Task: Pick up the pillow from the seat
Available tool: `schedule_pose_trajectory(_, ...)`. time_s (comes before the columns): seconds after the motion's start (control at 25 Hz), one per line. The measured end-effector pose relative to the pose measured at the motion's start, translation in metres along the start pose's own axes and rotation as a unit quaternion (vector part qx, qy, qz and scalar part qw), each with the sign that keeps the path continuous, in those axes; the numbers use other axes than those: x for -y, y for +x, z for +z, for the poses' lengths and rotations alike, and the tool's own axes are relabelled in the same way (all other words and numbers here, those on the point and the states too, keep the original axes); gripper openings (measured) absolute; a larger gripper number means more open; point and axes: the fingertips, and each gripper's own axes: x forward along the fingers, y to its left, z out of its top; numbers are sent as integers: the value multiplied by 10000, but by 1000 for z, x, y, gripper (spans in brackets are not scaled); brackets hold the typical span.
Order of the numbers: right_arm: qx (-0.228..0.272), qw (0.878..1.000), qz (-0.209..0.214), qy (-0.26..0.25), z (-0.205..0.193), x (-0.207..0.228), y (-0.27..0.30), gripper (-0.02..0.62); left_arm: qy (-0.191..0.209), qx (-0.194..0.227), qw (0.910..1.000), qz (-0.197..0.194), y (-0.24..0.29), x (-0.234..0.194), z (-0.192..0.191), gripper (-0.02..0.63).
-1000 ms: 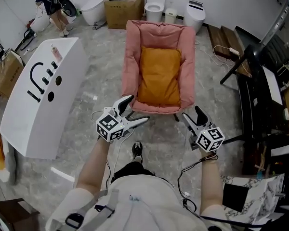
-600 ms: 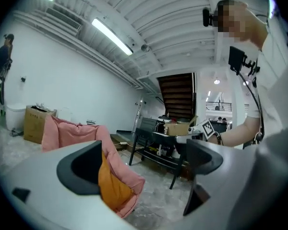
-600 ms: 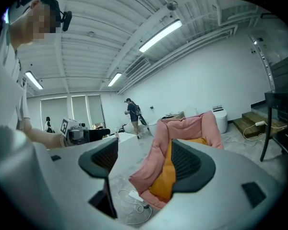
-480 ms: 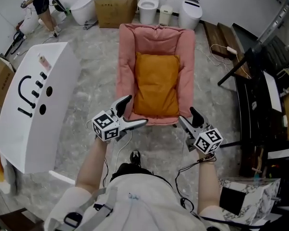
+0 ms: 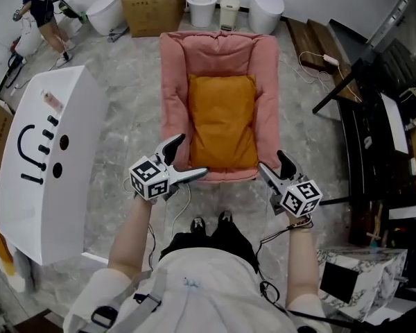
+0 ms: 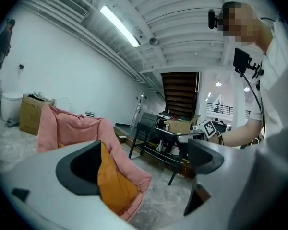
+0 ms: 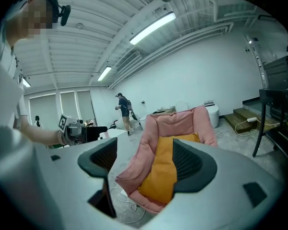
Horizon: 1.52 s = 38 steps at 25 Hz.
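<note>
Approach is, I judge, the step in hand. The orange pillow (image 5: 222, 120) lies flat in the hollow of the pink seat (image 5: 170, 82), untouched, its near edge just inside the seat's front lip. My left gripper (image 5: 192, 155) hovers off the seat's front left corner. Its jaws have just been opening and stand wide with nothing between them. My right gripper (image 5: 272, 161) hangs off the seat's front right corner, jaws likewise apart and empty. To do this well I want to carry both over the front lip, one to each near corner of the pillow, keeping the jaws spread until orange fabric sits deep between the pads. I should pinch pillow only, not the seat's pink padding beside it, and close both together so it lifts level.
</note>
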Motion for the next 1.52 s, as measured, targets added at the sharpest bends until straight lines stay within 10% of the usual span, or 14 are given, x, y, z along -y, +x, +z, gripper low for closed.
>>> schedule_pose_trajectory(0.32,-258,9979,-103,588,-14,66,39,373,-1061,-379,9929,381,32,-65,-27,551)
schedule_pose_trajectory(0.96,-1342,9865,548,760,-19,235,198,391,-1479,-1412,9721,1150,169,-226,-60,554)
schedule_pose_trajectory(1.52,-2253,9556,376,1860,-132,338,307,396,-2859,-2078,9215,1609,191,-363,-197,554)
